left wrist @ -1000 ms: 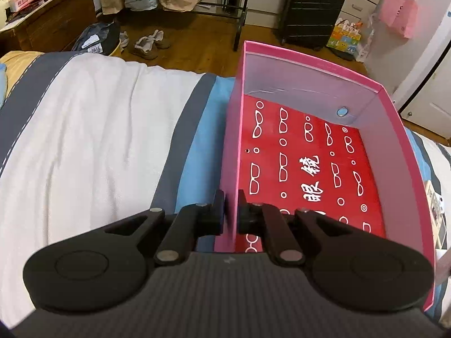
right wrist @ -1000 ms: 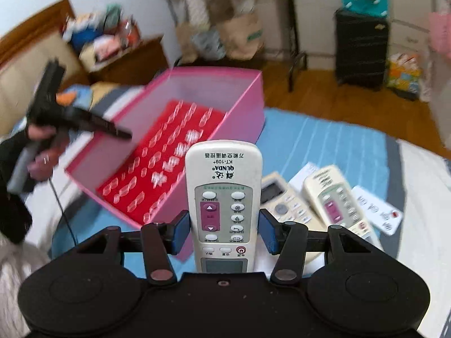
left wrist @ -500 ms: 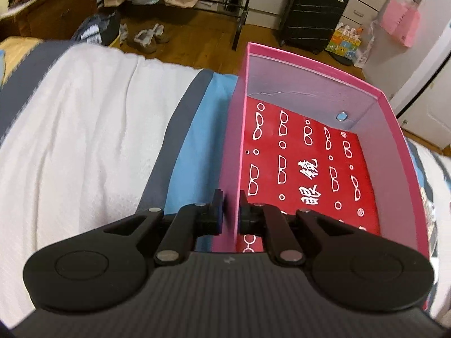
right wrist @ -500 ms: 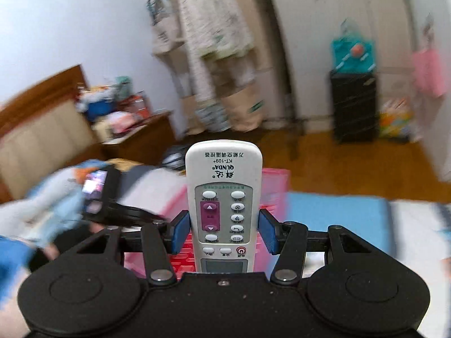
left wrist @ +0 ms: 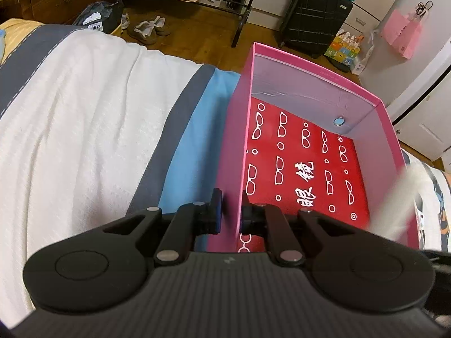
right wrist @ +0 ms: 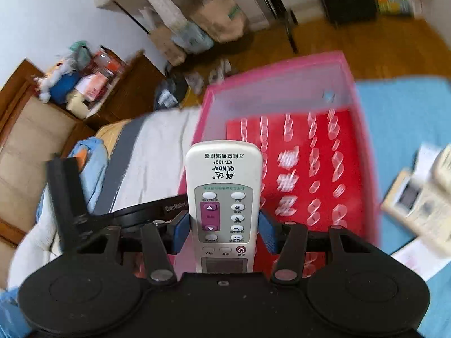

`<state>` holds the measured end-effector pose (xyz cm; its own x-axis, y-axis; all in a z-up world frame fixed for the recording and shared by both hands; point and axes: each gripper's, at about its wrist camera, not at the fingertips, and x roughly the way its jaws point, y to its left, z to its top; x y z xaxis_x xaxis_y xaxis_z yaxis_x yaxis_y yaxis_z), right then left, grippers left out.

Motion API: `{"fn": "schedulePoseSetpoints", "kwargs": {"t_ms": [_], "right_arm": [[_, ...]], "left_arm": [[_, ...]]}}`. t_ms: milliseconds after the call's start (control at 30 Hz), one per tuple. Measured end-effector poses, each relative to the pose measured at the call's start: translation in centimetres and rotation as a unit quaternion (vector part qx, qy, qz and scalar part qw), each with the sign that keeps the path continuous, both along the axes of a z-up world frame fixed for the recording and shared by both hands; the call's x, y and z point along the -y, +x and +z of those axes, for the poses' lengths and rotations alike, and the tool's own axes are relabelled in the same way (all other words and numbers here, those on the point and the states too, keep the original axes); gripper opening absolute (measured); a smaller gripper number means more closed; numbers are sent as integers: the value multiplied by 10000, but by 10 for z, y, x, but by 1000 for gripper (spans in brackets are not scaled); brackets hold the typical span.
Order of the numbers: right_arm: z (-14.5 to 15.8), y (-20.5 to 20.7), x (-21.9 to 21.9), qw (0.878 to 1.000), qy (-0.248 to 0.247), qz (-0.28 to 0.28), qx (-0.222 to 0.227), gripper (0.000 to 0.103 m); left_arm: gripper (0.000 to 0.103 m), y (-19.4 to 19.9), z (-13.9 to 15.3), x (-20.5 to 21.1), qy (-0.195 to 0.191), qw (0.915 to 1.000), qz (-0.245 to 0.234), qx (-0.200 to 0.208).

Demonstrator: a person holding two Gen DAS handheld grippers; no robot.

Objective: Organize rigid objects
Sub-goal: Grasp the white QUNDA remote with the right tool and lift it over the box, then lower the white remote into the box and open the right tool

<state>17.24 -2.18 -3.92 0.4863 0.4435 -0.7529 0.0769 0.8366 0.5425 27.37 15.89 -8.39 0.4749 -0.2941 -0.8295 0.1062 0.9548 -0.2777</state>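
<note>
Pinching the near wall of the pink box (left wrist: 389,129) with the left gripper (left wrist: 229,217), one pad outside, one inside, jaws closed on the thin card to steady it on the striped bedcover (left wrist: 84,118). Clamped in the right gripper (right wrist: 224,232), blue pads squeezing both sides: a white remote (right wrist: 224,186), buttons up, sticking out forward, carried over the box's near-left edge. Looking down onto the red glasses-print liner (left wrist: 307,169), bare apart from a small round stud (left wrist: 338,121) low on the far wall. So nothing stowed yet, by the look of it; first remote about to go in. Out on the blue cover to the right of the box, blurred: more remotes (right wrist: 420,197) with some white paper slips (right wrist: 417,256) lying beside them, well clear of the box. Probably lowering and releasing next, then back for the rest
</note>
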Motion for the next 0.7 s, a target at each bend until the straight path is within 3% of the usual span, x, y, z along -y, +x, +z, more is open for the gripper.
{"fn": "schedulePoseSetpoints", "kwargs": {"t_ms": [200, 367, 567, 700], "right_arm": [[-25, 32, -7, 9991, -173, -353, -183, 58], [-32, 47, 7, 9973, 144, -540, -476, 58], [-44, 78, -5, 9960, -78, -320, -831, 58], [-60, 92, -5, 9918, 11, -488, -1181, 58]], "left_arm": [[11, 3, -7, -14, -318, 9994, 86, -114], [11, 2, -6, -11, -233, 9997, -9, -75], [11, -2, -5, -5, -29, 9996, -257, 96], [11, -1, -3, -4, 16, 9994, -326, 84]]}}
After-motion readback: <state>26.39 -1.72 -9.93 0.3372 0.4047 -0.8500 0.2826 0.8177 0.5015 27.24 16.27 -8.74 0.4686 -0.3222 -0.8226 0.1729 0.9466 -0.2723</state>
